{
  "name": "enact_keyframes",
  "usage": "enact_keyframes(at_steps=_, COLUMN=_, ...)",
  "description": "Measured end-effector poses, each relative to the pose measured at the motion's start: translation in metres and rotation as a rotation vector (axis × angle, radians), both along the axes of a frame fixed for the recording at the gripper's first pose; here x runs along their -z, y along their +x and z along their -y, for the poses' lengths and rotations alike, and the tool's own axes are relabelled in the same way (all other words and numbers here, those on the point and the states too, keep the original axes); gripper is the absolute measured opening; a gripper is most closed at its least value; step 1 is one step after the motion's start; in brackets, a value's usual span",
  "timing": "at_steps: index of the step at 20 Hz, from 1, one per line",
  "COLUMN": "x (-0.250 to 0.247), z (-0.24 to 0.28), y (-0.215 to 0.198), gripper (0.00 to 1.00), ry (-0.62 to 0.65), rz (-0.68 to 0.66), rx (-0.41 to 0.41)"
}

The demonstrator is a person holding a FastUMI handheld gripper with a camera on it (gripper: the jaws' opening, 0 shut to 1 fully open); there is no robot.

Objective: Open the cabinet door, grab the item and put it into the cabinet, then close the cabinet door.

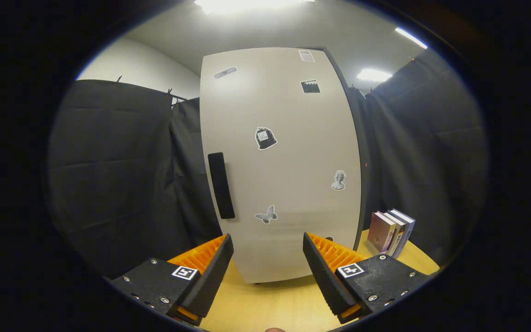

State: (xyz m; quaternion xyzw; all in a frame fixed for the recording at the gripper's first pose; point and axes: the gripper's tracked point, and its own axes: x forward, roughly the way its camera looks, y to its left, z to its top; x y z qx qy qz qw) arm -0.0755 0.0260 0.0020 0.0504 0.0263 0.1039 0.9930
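Nothing done yet: cabinet door [288,161] closed, books [392,232] far right on tabletop [270,304], claw [268,265] spread, empty.

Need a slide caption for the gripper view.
Open tool faces closed cabinet door, handle at its left edge; books stand beside it on the table.

Ahead of my hand-held gripper [268,258] the cabinet [288,258] stands upright on the wooden worktop [270,304], its pale door [284,161] shut. A dark vertical handle [221,185] sits near the door's left edge. The books [392,232] stand upright just right of the cabinet. My fingers are spread apart, holding nothing.
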Motion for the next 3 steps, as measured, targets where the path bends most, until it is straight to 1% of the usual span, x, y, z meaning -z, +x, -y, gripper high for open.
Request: enact_keyframes(at_steps=3, x=0.0008, z=-0.0026, y=-0.0005, gripper=0.94, ry=-0.014, rz=0.001, rx=-0.003)
